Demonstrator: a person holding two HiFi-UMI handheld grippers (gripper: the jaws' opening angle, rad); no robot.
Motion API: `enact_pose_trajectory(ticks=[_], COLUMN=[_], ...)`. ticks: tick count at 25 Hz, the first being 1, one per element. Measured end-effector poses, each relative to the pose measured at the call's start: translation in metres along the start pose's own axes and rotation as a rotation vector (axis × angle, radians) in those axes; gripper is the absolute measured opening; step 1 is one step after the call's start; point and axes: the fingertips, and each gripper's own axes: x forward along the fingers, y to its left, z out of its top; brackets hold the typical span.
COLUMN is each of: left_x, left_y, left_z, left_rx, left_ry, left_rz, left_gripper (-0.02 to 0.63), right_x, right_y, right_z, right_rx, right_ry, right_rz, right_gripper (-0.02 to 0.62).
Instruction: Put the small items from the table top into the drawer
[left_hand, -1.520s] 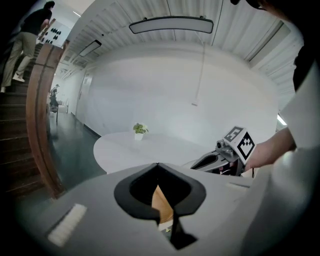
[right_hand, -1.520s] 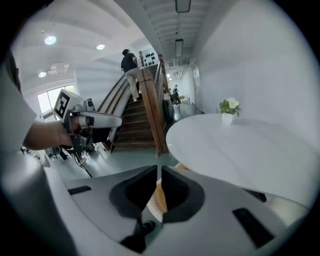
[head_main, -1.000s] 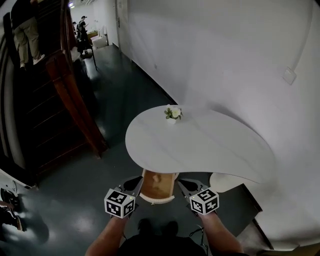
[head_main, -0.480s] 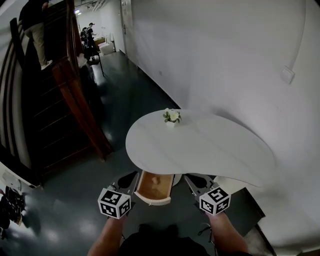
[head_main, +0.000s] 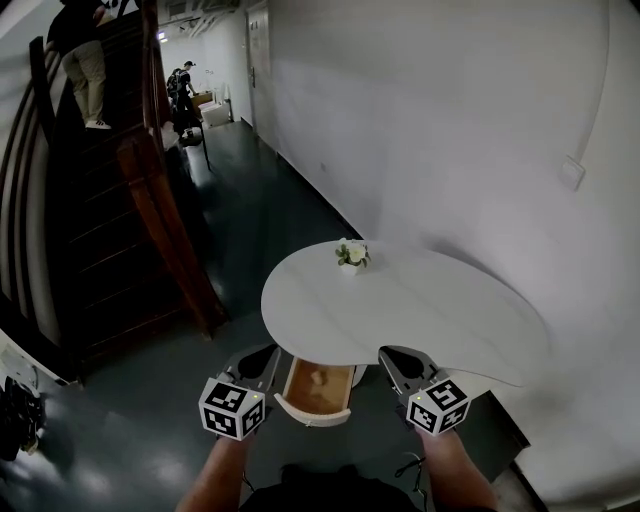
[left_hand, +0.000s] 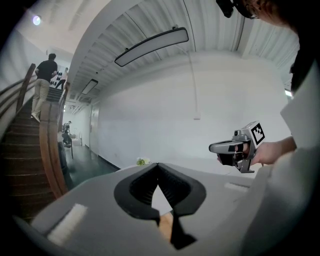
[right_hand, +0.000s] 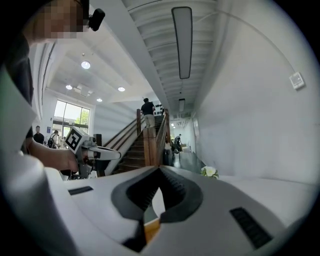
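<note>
A person is holding the left gripper (head_main: 262, 358) and the right gripper (head_main: 392, 358) on either side of an open drawer (head_main: 316, 412) that is jutting out from under a white round table (head_main: 430, 310). Both claws are pointing toward the table, each with its jaws pressed together at the tips and nothing gripped between them. A small pale item (head_main: 320, 377) is lying inside the drawer's wooden interior; what it is cannot be made out. A little potted flower (head_main: 351, 256) is standing upright on the table top near its far edge, well apart from both grippers. A dark wooden staircase (head_main: 110, 230) is rising at left.
</note>
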Motion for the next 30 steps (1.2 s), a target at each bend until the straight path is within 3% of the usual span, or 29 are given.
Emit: enact_pose_trajectory(ticks=[11,30], left_x=[-0.008,-0.005], left_y=[0.026,0.031], left_z=[0.0,-0.01], left_rx=[-0.041,-0.044], left_ry=[-0.024,0.003], left_rz=[0.021,0.026], left_gripper=[0.005,0.005], right_x=[0.013,0.021], right_y=[0.02,0.021], right_z=[0.021,0.012], right_rx=[-0.015,-0.006], right_ry=[-0.051,-0.034], right_rz=[0.011,0.034], right_gripper=[0.011,0.011])
